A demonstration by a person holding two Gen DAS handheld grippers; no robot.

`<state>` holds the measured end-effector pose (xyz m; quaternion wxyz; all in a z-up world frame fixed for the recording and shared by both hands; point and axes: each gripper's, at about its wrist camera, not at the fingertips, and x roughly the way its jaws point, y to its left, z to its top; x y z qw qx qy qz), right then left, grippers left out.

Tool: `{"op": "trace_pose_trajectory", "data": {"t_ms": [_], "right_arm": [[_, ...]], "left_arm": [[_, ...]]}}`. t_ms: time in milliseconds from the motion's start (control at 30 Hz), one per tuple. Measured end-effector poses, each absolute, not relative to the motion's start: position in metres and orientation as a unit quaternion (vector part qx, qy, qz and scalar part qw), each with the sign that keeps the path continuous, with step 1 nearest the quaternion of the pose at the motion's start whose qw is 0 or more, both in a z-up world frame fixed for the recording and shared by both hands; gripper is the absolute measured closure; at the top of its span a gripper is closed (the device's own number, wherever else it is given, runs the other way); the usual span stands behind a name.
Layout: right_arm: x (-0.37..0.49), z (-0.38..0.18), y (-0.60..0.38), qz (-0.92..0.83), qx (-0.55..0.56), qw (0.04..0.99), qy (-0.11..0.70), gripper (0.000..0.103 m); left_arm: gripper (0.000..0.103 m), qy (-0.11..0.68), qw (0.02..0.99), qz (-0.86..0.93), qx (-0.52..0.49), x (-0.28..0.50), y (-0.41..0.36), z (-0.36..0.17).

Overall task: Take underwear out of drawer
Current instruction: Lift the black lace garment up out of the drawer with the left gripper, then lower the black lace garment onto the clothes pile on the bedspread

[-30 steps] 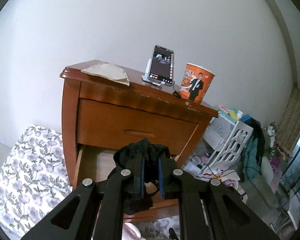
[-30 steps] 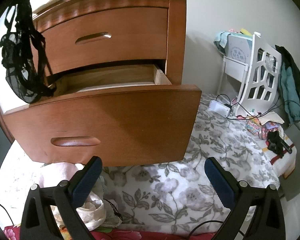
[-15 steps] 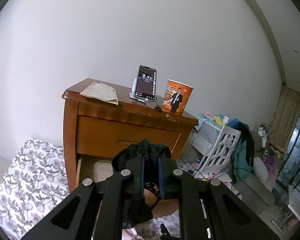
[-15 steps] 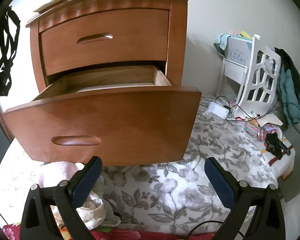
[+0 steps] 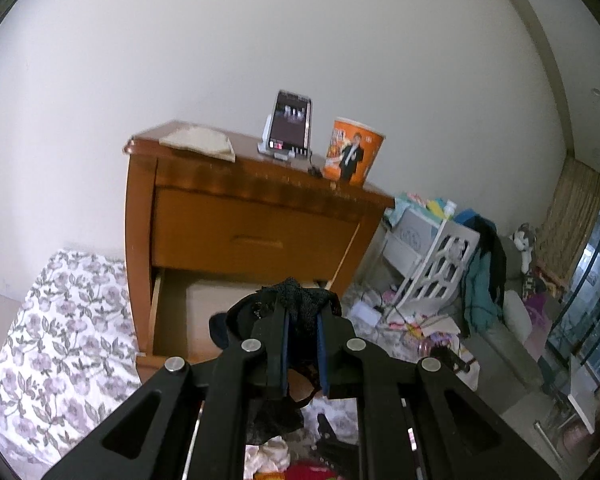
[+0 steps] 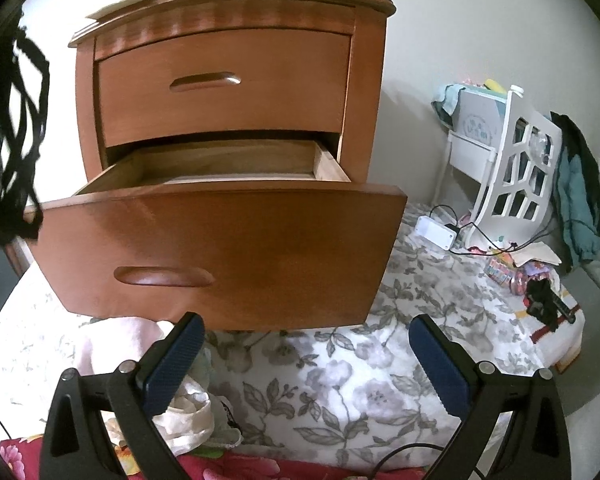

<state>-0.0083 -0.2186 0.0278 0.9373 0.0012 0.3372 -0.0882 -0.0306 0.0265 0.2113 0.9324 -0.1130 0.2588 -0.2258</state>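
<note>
My left gripper is shut on black lace underwear, which bunches over the fingertips and hangs below them, held in the air in front of the open lower drawer of a brown wooden nightstand. In the right wrist view the same underwear dangles at the far left edge, above and left of the pulled-out drawer. My right gripper stands open, low in front of the drawer face, with nothing between its blue pads.
A phone on a stand, an orange paper tub and a folded cloth sit on the nightstand top. Floral bedding covers the floor, with pale clothes by the drawer. A white rack with clothes and cables stands to the right.
My left gripper has drawn back from the nightstand with the underwear, so the cabinet looks smaller and farther. In the right wrist view the hanging underwear has shifted toward the left edge. The right gripper stays put.
</note>
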Motion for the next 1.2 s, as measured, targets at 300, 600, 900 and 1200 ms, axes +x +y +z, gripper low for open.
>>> {"op": "trace_pose_trajectory", "data": {"t_ms": [300, 600, 900, 1200], "right_arm": [[-0.010, 0.028, -0.215, -0.088, -0.006, 0.938, 0.336, 0.000], [-0.010, 0.028, -0.215, -0.087, -0.008, 0.937, 0.337, 0.000], [-0.009, 0.027, -0.217, -0.085, -0.006, 0.936, 0.341, 0.000], [-0.008, 0.026, -0.216, -0.085, -0.005, 0.935, 0.343, 0.000]], "left_arm": [[0.092, 0.309, 0.915, -0.239, -0.104, -0.025, 0.012, 0.183], [0.092, 0.382, 0.887, -0.241, -0.095, -0.001, -0.005, 0.133], [0.092, 0.463, 0.864, -0.181, -0.081, 0.025, 0.001, 0.060], [0.092, 0.546, 0.824, -0.122, -0.086, 0.037, 0.016, -0.016]]}}
